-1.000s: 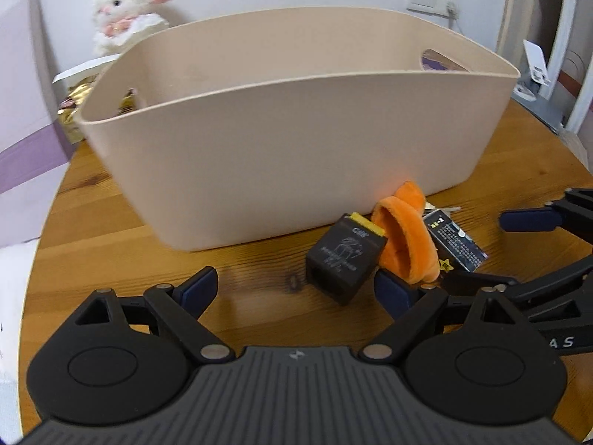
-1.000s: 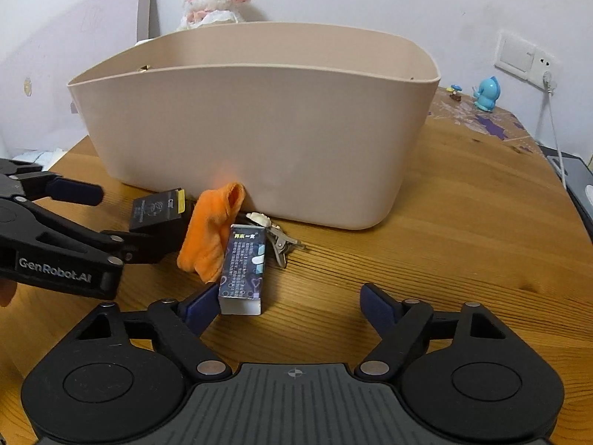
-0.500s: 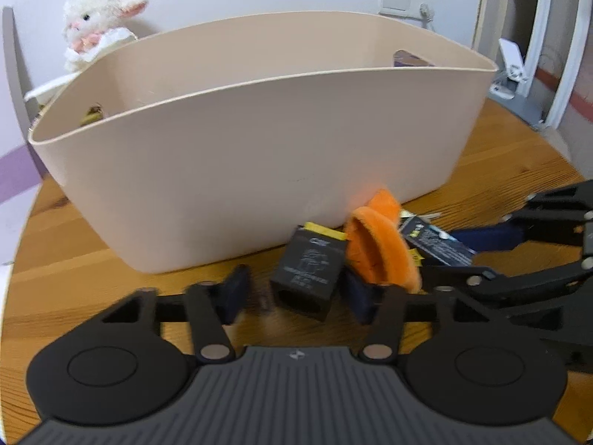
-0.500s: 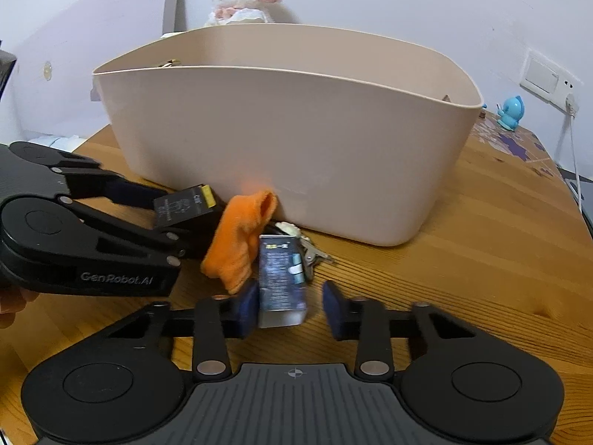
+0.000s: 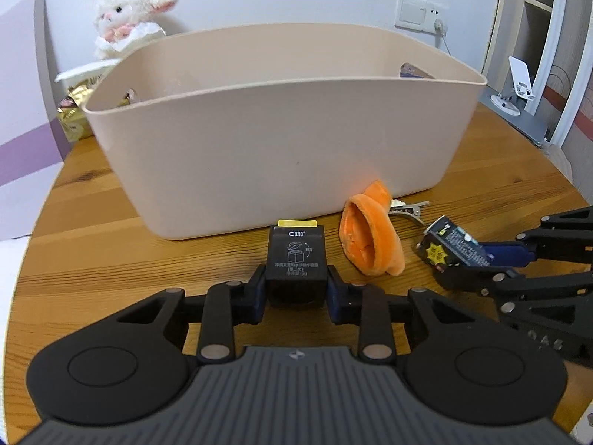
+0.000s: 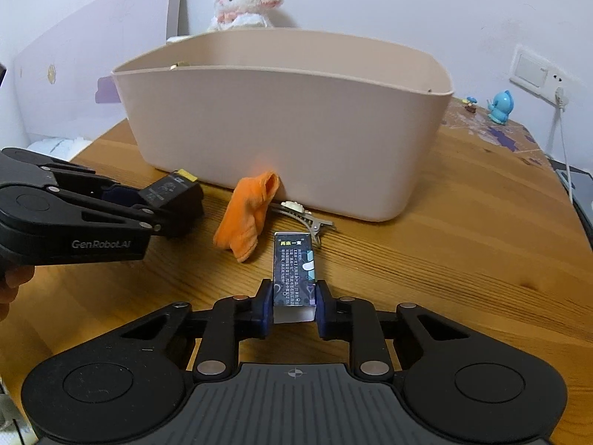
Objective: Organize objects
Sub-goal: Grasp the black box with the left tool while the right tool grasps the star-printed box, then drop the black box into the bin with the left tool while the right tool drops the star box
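I find both grips made and nothing lifted into the beige storage tub (image 5: 281, 155) yet. My left gripper (image 5: 296, 291) is clamped on the black carton with the yellow tab (image 5: 296, 256), which sits squarely between the pads, its far end just short of the tub wall. My right gripper (image 6: 292, 306) is clamped on the dark printed box (image 6: 294, 270), held at its near end, pointing toward the tub. Left on the wooden table (image 6: 463, 230): the orange sock (image 6: 250, 213) and the metal hair clip (image 6: 307, 217), both against the tub's near wall. The tub's contents are mostly hidden.
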